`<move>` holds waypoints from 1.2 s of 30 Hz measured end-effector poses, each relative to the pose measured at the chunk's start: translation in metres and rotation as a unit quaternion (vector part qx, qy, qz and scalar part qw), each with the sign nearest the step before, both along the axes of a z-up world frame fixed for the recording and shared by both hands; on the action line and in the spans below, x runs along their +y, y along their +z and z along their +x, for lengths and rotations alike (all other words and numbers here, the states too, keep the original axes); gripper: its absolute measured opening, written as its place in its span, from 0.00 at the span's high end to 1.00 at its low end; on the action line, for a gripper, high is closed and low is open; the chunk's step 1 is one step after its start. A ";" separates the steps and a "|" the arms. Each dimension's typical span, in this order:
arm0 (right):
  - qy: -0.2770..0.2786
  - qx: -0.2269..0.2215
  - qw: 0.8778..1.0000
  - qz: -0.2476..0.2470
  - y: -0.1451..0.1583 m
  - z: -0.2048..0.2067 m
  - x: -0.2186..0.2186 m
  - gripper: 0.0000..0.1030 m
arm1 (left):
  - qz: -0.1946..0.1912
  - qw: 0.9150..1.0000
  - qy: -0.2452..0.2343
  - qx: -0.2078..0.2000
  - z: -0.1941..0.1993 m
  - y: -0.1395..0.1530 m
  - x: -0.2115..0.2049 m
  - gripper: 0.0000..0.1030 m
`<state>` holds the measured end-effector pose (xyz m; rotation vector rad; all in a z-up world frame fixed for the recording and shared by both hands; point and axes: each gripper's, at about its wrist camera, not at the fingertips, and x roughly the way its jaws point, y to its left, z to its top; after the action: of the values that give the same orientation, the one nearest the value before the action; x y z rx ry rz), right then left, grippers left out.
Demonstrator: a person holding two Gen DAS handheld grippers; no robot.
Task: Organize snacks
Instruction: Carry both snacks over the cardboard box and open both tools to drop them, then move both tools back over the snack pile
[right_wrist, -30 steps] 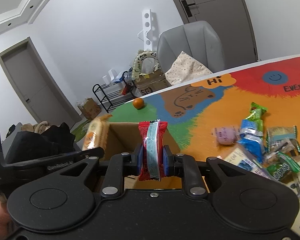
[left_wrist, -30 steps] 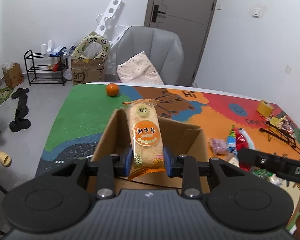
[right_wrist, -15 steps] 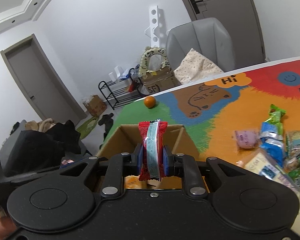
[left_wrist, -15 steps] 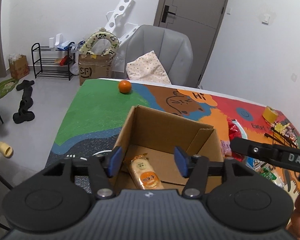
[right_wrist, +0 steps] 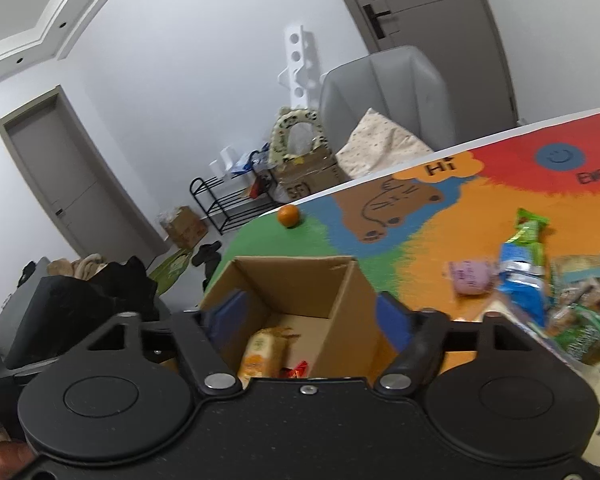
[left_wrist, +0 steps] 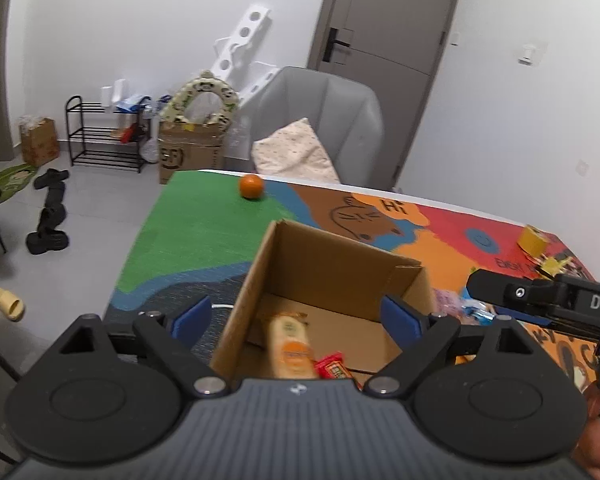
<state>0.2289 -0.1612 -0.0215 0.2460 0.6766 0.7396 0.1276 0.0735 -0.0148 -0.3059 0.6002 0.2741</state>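
Cardboard box (left_wrist: 332, 268) already holds the rice-cracker pack (left_wrist: 292, 346) and red packet (left_wrist: 334, 366) — my left tongs (left_wrist: 300, 316) and right tongs (right_wrist: 304, 314) have just been opening and hang released, nothing between them. Snack pile (right_wrist: 540, 280) at right on the worktop (left_wrist: 204, 216) is left — most of the job, I reckon.

Even, soft indoor light, faint shadows; strong fisheye bending at edges; slight motion blur near the bottom.

White walls enclose the room. Straight ahead of the tongs, beyond the bench (left_wrist: 204, 216), stands a grey armchair (left_wrist: 324, 116) with a speckled cushion (left_wrist: 296, 154); a dark grey door (left_wrist: 384, 60) rises behind it. Off to the left, a black wire shoe rack (left_wrist: 100, 136) sits on pale floor tiles (left_wrist: 80, 216).
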 end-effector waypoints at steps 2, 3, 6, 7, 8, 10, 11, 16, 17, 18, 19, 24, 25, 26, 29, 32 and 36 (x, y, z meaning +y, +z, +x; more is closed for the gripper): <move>-0.007 0.001 1.000 -0.001 -0.001 -0.002 -0.008 0.23 | 0.002 1.000 -0.009 0.001 0.001 0.000 -0.006 0.09; -0.010 0.003 1.000 -0.002 -0.002 -0.002 -0.011 0.21 | 0.002 1.000 -0.012 0.001 0.001 -0.001 -0.009 0.08; -0.020 0.008 1.000 -0.005 -0.005 -0.004 -0.023 0.15 | -0.001 1.000 -0.020 0.002 0.001 -0.002 -0.016 0.08; -0.022 0.010 1.000 -0.007 -0.006 -0.005 -0.028 0.12 | -0.003 1.000 -0.022 0.004 0.001 -0.002 -0.017 0.07; -0.025 0.012 1.000 -0.010 -0.007 -0.006 -0.031 0.10 | -0.004 1.000 -0.024 0.005 0.001 -0.002 -0.020 0.07; -0.032 0.011 0.999 -0.016 -0.008 -0.008 -0.039 0.06 | -0.007 1.000 -0.029 0.006 0.000 -0.003 -0.024 0.07; -0.035 0.010 0.999 -0.018 -0.009 -0.009 -0.043 0.05 | -0.008 0.999 -0.031 0.007 0.000 -0.003 -0.026 0.07; -0.059 0.015 0.998 -0.021 -0.012 -0.012 -0.066 0.00 | -0.011 0.999 -0.041 0.007 0.001 -0.003 -0.038 0.07; -0.063 0.017 0.998 -0.021 -0.014 -0.012 -0.071 0.00 | -0.010 0.999 -0.044 0.007 0.001 -0.003 -0.041 0.07; -0.068 0.020 0.997 -0.020 -0.015 -0.012 -0.076 0.00 | -0.011 0.999 -0.047 0.007 0.001 -0.002 -0.044 0.07; -0.071 0.022 0.997 -0.019 -0.016 -0.012 -0.080 0.00 | -0.011 0.999 -0.051 0.008 0.001 -0.002 -0.047 0.07; -0.091 0.029 0.995 -0.021 -0.023 -0.016 -0.103 0.00 | -0.011 0.998 -0.070 0.006 0.001 -0.002 -0.064 0.07; -0.094 0.030 0.995 -0.022 -0.024 -0.017 -0.107 0.00 | -0.011 0.997 -0.073 0.006 0.001 -0.003 -0.068 0.07; -0.096 0.031 0.995 -0.024 -0.025 -0.018 -0.111 0.00 | -0.012 0.997 -0.079 0.007 0.002 -0.003 -0.072 0.07; -0.105 0.030 0.994 -0.030 -0.028 -0.020 -0.121 0.00 | -0.014 0.996 -0.091 0.009 0.003 -0.005 -0.083 0.07; -0.113 0.032 0.993 -0.029 -0.031 -0.022 -0.132 0.00 | -0.017 0.994 -0.107 0.011 0.004 -0.006 -0.095 0.07; -0.129 0.033 0.991 -0.030 -0.034 -0.024 -0.148 0.00 | -0.008 0.991 -0.130 0.015 0.007 -0.008 -0.112 0.07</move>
<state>0.2050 -0.3092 -0.0555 0.2971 0.7144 0.4642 0.1346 -0.0390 -0.0231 -0.2352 0.6643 0.0227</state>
